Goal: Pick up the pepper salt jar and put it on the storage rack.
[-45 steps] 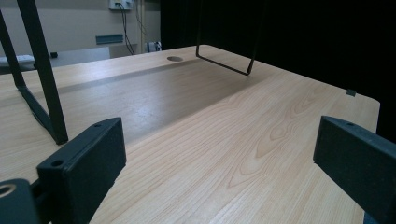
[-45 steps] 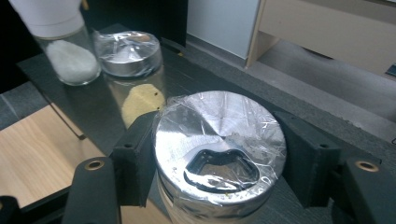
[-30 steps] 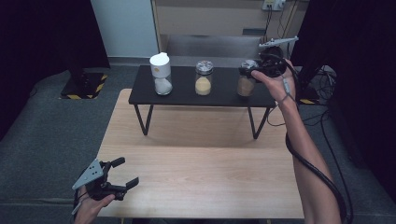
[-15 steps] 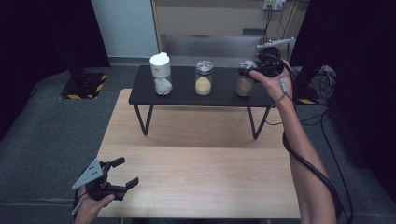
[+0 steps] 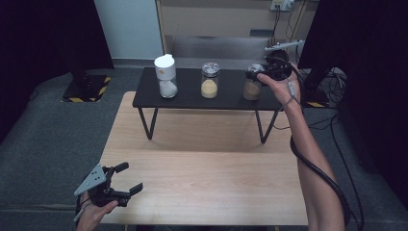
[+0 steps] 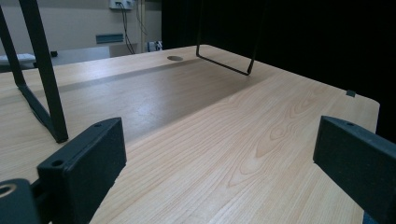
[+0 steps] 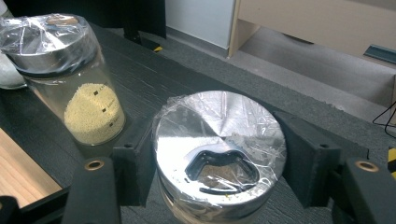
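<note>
- On a low black shelf (image 5: 231, 98) with thin metal legs, standing on a pale wood-grain tabletop (image 5: 207, 183), three containers line up: a white-capped jar of white powder (image 5: 166, 76), a glass jar of yellow grains (image 5: 210, 80) and a jar of brown powder (image 5: 252, 84).
- The right tongs (image 5: 257, 75) sit around the brown jar's round steel lid (image 7: 219, 135), which is wrapped in crinkled plastic film and has a shaped opening; one jaw stands at each side of the lid, though whether they press it cannot be told.
- The yellow-grain jar (image 7: 84, 88), also film-covered, stands just beside it on the shelf's dark textured top.
- The left tongs (image 5: 118, 185) hover low over the near-left tabletop, jaws wide and empty.
- Since a second ago, the right hand (image 5: 279, 82) has stayed at the brown jar, and the left tongs are unmoved.
</note>
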`<state>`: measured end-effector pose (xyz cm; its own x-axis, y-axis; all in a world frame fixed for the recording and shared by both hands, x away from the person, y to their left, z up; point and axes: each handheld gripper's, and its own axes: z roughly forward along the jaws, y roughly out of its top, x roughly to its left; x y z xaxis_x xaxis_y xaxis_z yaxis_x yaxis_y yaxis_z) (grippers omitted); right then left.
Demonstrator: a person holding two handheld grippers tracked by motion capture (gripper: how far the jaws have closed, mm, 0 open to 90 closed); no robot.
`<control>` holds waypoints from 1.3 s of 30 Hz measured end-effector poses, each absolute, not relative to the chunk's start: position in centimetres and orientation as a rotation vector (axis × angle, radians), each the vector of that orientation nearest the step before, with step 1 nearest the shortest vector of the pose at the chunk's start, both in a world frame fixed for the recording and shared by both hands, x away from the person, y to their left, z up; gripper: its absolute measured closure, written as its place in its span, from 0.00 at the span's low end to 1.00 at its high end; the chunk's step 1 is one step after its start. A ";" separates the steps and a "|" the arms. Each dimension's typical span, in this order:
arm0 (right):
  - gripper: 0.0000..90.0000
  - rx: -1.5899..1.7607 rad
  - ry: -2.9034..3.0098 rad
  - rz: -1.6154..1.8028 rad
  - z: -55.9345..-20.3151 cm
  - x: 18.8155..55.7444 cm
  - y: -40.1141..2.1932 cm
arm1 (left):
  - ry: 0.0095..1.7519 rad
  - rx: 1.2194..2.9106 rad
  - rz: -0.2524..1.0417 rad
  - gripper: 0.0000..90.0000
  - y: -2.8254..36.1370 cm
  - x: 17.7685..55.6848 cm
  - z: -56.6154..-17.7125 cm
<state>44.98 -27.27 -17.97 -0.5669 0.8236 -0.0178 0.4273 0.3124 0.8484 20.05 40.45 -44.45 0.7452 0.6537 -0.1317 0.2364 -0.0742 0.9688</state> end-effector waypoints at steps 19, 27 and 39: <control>0.39 1.126 2.115 1.203 -18.5 45.0 -27.8 | 0.722 1.649 0.402 0.02 40.4 20.0 -44.4; 0.18 1.160 2.076 1.305 -18.9 44.7 -28.7 | 0.720 1.651 0.405 0.01 40.4 20.0 -44.4; 0.09 1.064 2.015 1.369 -17.4 42.2 -29.5 | 0.719 1.650 0.413 0.01 40.4 19.9 -44.3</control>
